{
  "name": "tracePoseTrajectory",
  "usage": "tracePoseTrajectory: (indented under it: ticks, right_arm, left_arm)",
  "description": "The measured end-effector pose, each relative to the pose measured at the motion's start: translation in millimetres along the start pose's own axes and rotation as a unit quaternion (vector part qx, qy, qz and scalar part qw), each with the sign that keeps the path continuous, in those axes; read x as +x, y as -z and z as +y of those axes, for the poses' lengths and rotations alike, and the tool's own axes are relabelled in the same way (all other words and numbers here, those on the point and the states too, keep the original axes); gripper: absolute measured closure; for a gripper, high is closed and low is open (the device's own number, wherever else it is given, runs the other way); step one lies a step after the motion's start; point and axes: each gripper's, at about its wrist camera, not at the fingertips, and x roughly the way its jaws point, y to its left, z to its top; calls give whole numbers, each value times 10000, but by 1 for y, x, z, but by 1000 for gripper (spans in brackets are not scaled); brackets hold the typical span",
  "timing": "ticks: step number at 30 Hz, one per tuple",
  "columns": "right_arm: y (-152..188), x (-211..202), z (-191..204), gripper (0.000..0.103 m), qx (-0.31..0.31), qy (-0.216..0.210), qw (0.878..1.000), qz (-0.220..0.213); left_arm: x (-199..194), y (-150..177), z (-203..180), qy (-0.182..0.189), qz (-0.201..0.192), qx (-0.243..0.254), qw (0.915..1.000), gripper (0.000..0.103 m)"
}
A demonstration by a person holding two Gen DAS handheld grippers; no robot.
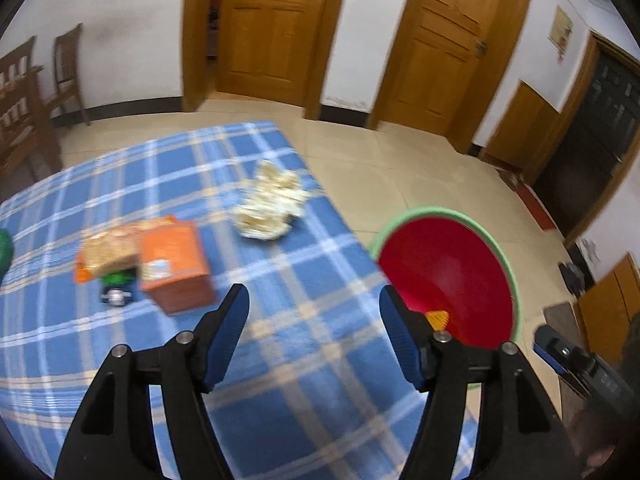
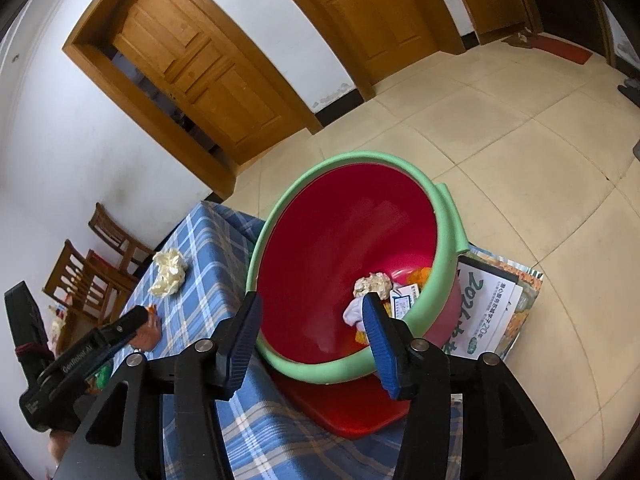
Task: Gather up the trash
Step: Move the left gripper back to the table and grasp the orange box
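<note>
Your right gripper and left gripper both gape empty; several scraps already lie in the red basin beside the table, while the crumpled paper, orange box and wrapper remain on the cloth.

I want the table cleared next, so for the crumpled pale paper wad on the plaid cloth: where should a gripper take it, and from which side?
Probably grip the crumpled paper wad across its middle, coming down from above with the open left gripper. It lies loose and alone on the plaid cloth, apart from the orange box, with no handle or firm edge, so its bulk is the best hold.
</note>
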Motion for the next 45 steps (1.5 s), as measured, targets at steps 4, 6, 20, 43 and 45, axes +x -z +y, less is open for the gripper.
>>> tracePoseTrajectory:
  ticks: [4,6,20,43,45]
  right_arm:
    - [2,2,4,46,-30,27,10000,42]
    - [2,2,6,46,-35,42,10000,59]
    - [3,10,8,44,-15,190,9997,171]
    - [5,13,29,44,-212,192,9993,239]
    - [5,13,36,44,-302,169,9991,245]
  left_arm:
    - [-4,-4,23,-287,-112,-217,9993,34]
    - [-5,-5,33,-425,-157,-296,9985,33]
    - [29,-13,67,-820,2,-633,9946,32]
    - [20,-6,74,-320,-35,-527,9981,57]
    - [11,-6,75,-317,-88,-502,9982,57]
